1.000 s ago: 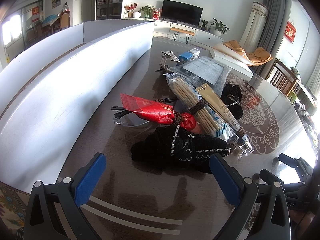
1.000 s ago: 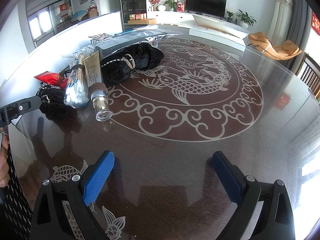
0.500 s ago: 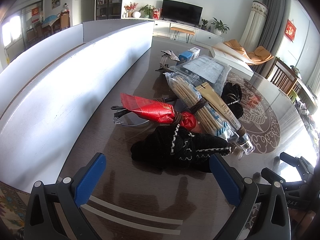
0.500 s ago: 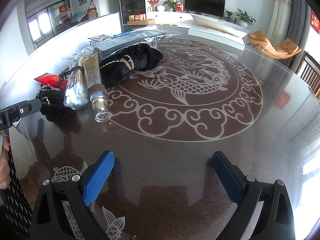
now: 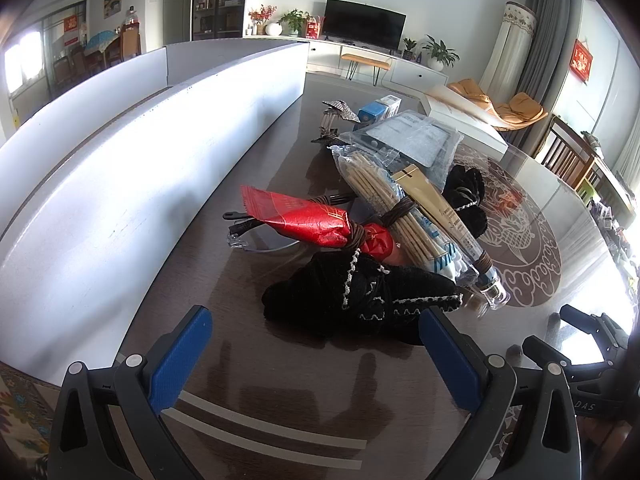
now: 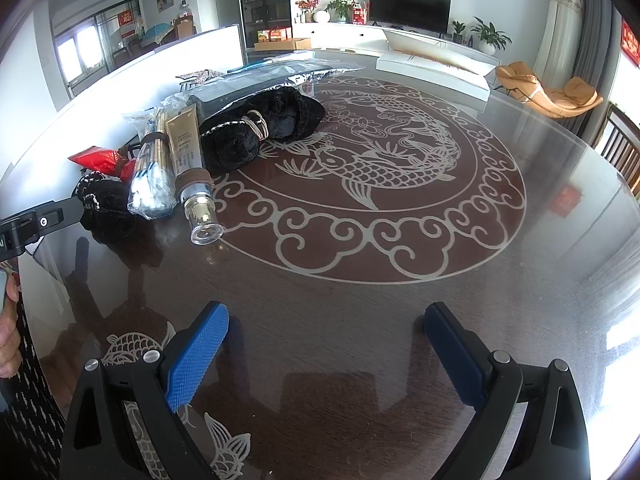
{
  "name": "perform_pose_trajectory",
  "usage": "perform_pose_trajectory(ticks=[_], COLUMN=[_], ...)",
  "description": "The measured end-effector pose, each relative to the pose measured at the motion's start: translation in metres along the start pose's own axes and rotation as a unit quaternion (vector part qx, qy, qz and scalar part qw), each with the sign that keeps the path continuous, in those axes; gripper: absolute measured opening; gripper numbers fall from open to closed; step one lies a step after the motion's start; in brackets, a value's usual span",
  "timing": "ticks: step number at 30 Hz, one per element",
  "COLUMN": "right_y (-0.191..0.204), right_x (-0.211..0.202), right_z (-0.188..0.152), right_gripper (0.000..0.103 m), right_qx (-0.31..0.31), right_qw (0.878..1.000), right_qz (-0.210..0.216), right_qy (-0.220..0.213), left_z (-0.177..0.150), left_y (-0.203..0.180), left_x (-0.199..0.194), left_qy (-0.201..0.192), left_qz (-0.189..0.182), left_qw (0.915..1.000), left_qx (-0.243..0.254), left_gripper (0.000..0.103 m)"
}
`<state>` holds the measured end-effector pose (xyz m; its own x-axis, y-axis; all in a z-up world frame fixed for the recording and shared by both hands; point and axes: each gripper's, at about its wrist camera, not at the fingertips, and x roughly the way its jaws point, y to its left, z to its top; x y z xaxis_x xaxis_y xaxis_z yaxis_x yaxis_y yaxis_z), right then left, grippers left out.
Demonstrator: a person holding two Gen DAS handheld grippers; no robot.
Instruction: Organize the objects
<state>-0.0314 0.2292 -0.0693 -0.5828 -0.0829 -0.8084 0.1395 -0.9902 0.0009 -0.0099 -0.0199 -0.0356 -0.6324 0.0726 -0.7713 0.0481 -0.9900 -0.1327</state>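
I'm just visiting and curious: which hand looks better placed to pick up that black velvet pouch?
Probably the left. The left gripper is open with the black velvet pouch just ahead; the right gripper faces bare table.

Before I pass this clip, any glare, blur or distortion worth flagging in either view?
Left wrist view: sharp, with strong fisheye bending of the white box wall and blown-out light at the right edge. Right wrist view: sharp, but hazy reflections wash over the glass tabletop, brightest at the lower right.

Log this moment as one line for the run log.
left gripper: open, empty, facing black velvet pouch | right gripper: open, empty, over bare table | nothing grasped yet
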Motion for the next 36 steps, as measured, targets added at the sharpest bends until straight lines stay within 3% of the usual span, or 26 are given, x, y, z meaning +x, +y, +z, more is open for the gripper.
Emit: perform_pose_trajectory(ticks=[32, 36], right_y=[0.0, 0.0], right_x=[0.0, -0.001], right_z=[0.0, 0.0], right_gripper=[0.099, 0.099], right_qx=[0.0, 0.0], right_qw=[1.0, 1.0], right_qz=[0.0, 0.0], right_qy=[0.0, 0.0], left_z=[0.001, -0.004], left_y=[0.001, 0.021], left_x=[-0.001, -0.026], left_qy=[-0.004, -0.008], left_qz=[0.003, -0.038], left_qw=[1.0, 0.9986], left_qx=[-0.002, -0.037], left_gripper=[0.103, 0.103])
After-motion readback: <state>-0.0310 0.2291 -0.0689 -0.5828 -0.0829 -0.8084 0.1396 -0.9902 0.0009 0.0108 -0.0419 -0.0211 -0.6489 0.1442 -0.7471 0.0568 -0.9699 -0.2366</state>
